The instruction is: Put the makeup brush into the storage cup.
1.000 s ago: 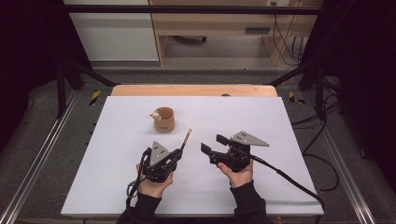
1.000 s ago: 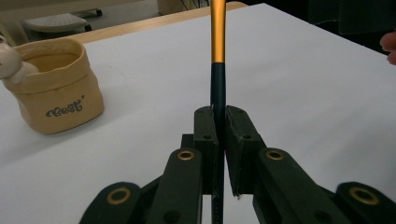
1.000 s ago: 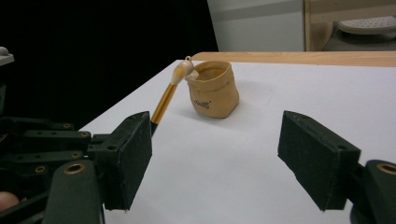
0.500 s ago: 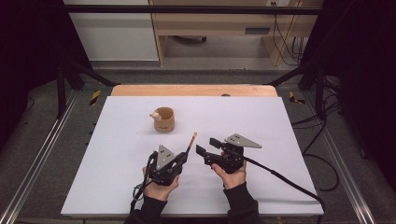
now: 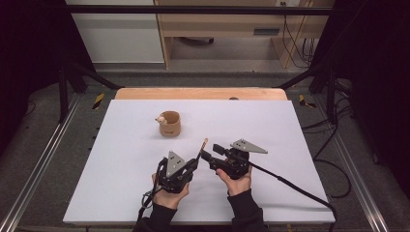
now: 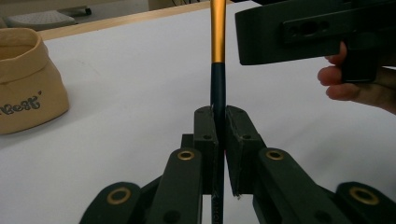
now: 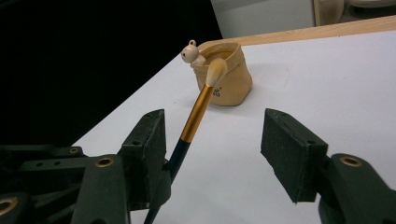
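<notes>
The left gripper (image 5: 192,163) sat near the middle of the tabletop's near half, its jaws clamped tight on the dark lower handle of a makeup brush (image 5: 200,149). In the left gripper view the brush (image 6: 217,56) rose straight out from between the closed pads, dark at the grip and gold above. Its pale bristle tip pointed away from the person, toward the far edge of the tabletop.

The right gripper (image 5: 209,153) lay just to the right of the left one, facing left toward the brush. Its jaws stood partly open and had just been closing. In the right gripper view the brush (image 7: 198,111) passed beside the left-hand pad, close against it, while the other pad stood well clear; whether the near pad touched the handle could not be told, and the gripper (image 7: 215,140) had no hold on it.

A small tan cup (image 5: 169,124) with a little animal figure on its rim stood upright farther back, left of centre, well apart from both grippers.
</notes>
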The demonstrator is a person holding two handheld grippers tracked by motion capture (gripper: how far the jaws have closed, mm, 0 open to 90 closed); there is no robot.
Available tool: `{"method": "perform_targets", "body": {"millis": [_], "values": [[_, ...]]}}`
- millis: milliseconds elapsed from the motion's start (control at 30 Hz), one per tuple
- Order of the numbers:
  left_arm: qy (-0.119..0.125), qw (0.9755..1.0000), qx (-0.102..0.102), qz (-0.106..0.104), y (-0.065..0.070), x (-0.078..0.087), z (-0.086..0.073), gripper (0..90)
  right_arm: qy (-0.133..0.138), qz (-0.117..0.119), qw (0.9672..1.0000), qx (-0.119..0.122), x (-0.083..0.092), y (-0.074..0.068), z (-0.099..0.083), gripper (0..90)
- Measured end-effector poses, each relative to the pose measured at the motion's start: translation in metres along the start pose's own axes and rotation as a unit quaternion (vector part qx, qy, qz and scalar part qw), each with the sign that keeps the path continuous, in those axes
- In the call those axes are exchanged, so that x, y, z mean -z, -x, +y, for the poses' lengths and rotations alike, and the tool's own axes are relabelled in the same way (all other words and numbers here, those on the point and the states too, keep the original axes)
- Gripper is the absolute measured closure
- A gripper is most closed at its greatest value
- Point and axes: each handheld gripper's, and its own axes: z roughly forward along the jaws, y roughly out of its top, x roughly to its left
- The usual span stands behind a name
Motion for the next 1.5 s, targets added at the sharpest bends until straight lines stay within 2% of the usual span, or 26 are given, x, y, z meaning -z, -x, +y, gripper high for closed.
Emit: {"method": "perform_targets", "body": {"millis": [433, 967, 1133, 1300, 1333, 1367, 1467, 1500], "values": [[0.001, 1.0000, -0.008, -0.003, 0.008, -0.003, 0.003, 83.0, 0.003, 0.006, 0.9998, -0.018, -0.004, 0.000, -0.001, 50.3], [-0.001, 0.9999, -0.011, -0.001, 0.009, -0.003, 0.003, 83.0, -0.007, 0.021, 0.9990, -0.039, -0.007, 0.001, -0.004, 62.3], [-0.002, 0.9999, -0.013, -0.001, 0.010, -0.004, 0.003, 83.0, -0.011, 0.029, 0.9985, -0.046, -0.008, 0.001, -0.005, 68.4], [-0.003, 0.9998, -0.017, 0.001, 0.011, -0.005, 0.002, 83.4, -0.014, 0.051, 0.9974, -0.050, -0.008, 0.001, -0.007, 83.1], [0.001, 0.9998, -0.021, -0.001, 0.011, -0.004, 0.002, 89.9, -0.015, 0.052, 0.9972, -0.051, -0.008, 0.001, -0.007, 83.1], [0.001, 0.9998, -0.019, -0.003, 0.011, -0.003, 0.002, 89.9, -0.014, 0.045, 0.9977, -0.050, -0.007, 0.000, -0.007, 83.6], [0.003, 0.9997, -0.026, 0.002, 0.010, -0.001, 0.002, 89.7, -0.014, 0.053, 0.9974, -0.046, -0.007, 0.000, -0.008, 83.7], [0.002, 0.9998, -0.021, 0.000, 0.010, -0.001, 0.002, 89.6, -0.012, 0.054, 0.9975, -0.044, -0.007, 0.000, -0.008, 83.8]]}}
